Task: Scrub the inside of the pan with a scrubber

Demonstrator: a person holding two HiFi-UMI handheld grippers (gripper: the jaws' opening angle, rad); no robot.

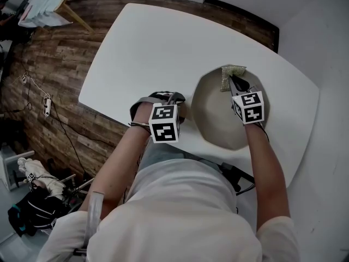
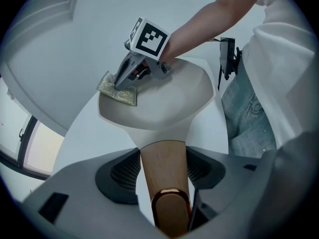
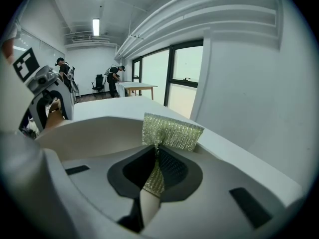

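- L gripper (image 2: 164,177): we see the jaws clamped tight on the pan's wooden handle (image 2: 163,161), w/ one pad on each side of it.
- R gripper (image 3: 155,172): jaws pinched shut on the scrubber (image 3: 171,131), a glittery green-gold pad. We see its free part fan out above the tips.
- In head view we find the scrubber at the pan's 12 o'clock, lying across the rim and upper inside wall.
- Pan (image 1: 218,119): cream inside, sitting flat on the white table (image 1: 142,48). In head view its handle points to 9 o'clock, under the L gripper.
- We place the pan approx. at the table's 4 o'clock, near the edge closest to the person.
- Wood floor (image 1: 60,64) shows past the table's 9 o'clock side.
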